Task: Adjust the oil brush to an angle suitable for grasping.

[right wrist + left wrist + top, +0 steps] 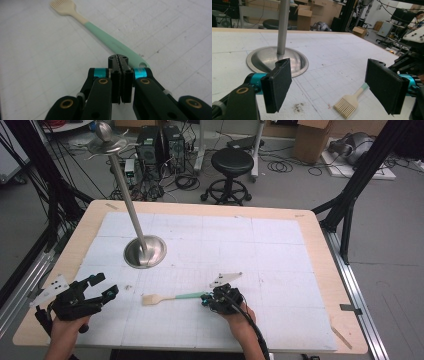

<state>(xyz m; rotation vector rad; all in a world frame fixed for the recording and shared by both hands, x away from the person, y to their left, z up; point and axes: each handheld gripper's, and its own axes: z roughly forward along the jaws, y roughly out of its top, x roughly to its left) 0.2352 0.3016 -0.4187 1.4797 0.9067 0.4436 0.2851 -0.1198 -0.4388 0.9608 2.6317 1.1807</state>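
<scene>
A brush [172, 297] with a cream head and a mint-green handle lies flat on the white mat, its head pointing left. My right gripper [205, 299] is at the handle's end with its jaws shut. In the right gripper view the pads [120, 60] meet face to face with nothing between them, and the brush [105, 35] lies on the mat just beyond the tips. My left gripper [106, 286] is held at the table's left front, open and empty. In the left gripper view its pads [278, 85] stand wide apart, and the brush head [347, 106] lies on the mat beyond them.
A metal stand with a round dished base [145, 252] and a tall slanted pole rises left of the middle; its base [267, 60] lies just ahead of the left gripper. The white mat [280, 250] covers a wooden table. A stool and cables sit on the floor beyond.
</scene>
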